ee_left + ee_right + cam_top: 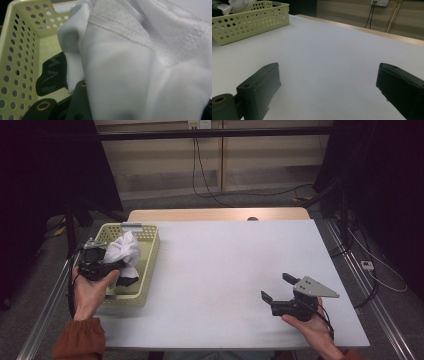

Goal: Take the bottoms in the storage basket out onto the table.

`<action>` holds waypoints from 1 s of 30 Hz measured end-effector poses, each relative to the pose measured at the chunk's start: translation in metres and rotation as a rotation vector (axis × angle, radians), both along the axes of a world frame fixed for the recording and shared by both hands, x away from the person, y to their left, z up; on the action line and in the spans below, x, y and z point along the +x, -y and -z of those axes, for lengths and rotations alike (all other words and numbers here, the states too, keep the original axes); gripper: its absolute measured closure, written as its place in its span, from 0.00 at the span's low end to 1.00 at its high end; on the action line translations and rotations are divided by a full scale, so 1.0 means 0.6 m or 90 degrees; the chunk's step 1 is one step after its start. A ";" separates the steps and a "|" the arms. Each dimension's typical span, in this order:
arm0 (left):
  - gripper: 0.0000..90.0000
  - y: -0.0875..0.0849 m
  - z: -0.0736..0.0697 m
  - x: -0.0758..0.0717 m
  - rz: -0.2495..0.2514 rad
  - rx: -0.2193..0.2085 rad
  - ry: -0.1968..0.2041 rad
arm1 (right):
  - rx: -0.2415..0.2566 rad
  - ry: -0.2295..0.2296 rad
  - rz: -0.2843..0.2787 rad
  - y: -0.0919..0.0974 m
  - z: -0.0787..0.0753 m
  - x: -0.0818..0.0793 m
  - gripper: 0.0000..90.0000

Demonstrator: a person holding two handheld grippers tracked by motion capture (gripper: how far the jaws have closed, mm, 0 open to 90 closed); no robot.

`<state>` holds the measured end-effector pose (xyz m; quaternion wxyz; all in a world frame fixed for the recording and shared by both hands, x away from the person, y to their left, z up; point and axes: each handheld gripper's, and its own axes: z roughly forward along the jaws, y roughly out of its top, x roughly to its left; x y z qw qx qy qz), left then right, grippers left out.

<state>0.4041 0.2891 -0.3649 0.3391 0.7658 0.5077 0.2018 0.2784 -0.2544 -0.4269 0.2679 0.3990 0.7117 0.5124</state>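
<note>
High view: left gripper (111, 266) grips white cloth garment (123, 251) in perforated pale-yellow plastic basket (148, 251) at white worktop's (235, 270) left edge; right gripper (277, 287) idles wide. Risk: snagged fabric drags basket off.

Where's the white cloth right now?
The white cloth is in the yellow basket at the table's left side, bunched against the left tongs.

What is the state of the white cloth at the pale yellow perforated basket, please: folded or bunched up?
Bunched up. The white cloth rises in loose crumpled folds above the pale yellow perforated plastic basket, at the left gripper, whose grip is hidden.
</note>
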 end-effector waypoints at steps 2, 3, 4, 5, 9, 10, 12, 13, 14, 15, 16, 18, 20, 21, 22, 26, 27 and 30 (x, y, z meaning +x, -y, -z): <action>0.76 -0.001 -0.001 -0.001 0.000 -0.008 0.013 | 0.001 0.000 0.000 0.000 0.000 0.000 0.05; 0.76 -0.001 -0.002 -0.002 -0.001 -0.011 0.018 | 0.002 0.000 -0.001 0.000 0.000 0.000 0.05; 0.76 -0.001 -0.002 -0.003 -0.003 -0.016 0.024 | 0.002 0.000 -0.001 0.001 0.000 0.000 0.05; 0.76 -0.002 -0.004 -0.004 -0.002 -0.018 0.032 | 0.002 0.000 -0.001 0.001 0.000 0.000 0.05; 0.76 -0.002 -0.006 -0.006 -0.007 -0.022 0.045 | 0.000 0.000 -0.002 0.000 0.000 0.000 0.05; 0.76 -0.002 -0.006 -0.006 -0.008 -0.023 0.047 | 0.000 0.000 -0.002 0.000 0.000 0.000 0.05; 0.76 -0.003 -0.006 -0.006 -0.009 -0.025 0.050 | 0.001 -0.001 -0.003 0.000 0.000 0.000 0.05; 0.76 -0.003 -0.006 -0.006 -0.009 -0.026 0.053 | 0.001 0.000 -0.002 0.000 0.000 0.000 0.05; 0.76 -0.003 -0.006 -0.006 -0.009 -0.030 0.056 | 0.002 -0.001 -0.002 0.000 0.000 0.000 0.05; 0.76 -0.003 -0.007 -0.006 -0.010 -0.033 0.056 | 0.001 -0.001 -0.003 0.000 0.000 0.000 0.05; 0.76 -0.004 -0.007 -0.006 -0.011 -0.034 0.059 | 0.001 -0.001 -0.002 0.000 0.000 0.000 0.05; 0.76 -0.005 -0.008 -0.007 -0.016 -0.039 0.065 | 0.000 -0.001 -0.002 0.000 0.000 0.000 0.05; 0.76 -0.006 -0.009 -0.008 -0.021 -0.044 0.071 | 0.000 -0.001 -0.003 0.000 0.000 -0.001 0.06; 0.76 -0.007 -0.010 -0.008 -0.022 -0.045 0.073 | 0.001 -0.001 -0.003 0.000 0.000 -0.001 0.05; 0.76 -0.007 -0.011 -0.009 -0.022 -0.046 0.075 | 0.001 -0.001 -0.003 0.000 0.000 -0.001 0.06; 0.76 -0.008 -0.013 -0.011 -0.023 -0.054 0.092 | 0.002 -0.001 -0.003 0.000 0.000 -0.001 0.06; 0.76 -0.008 -0.014 -0.012 -0.024 -0.054 0.097 | 0.001 -0.001 -0.002 0.000 0.000 -0.001 0.05; 0.76 -0.009 -0.017 -0.015 -0.025 -0.060 0.113 | 0.001 -0.001 -0.002 0.000 0.000 0.000 0.05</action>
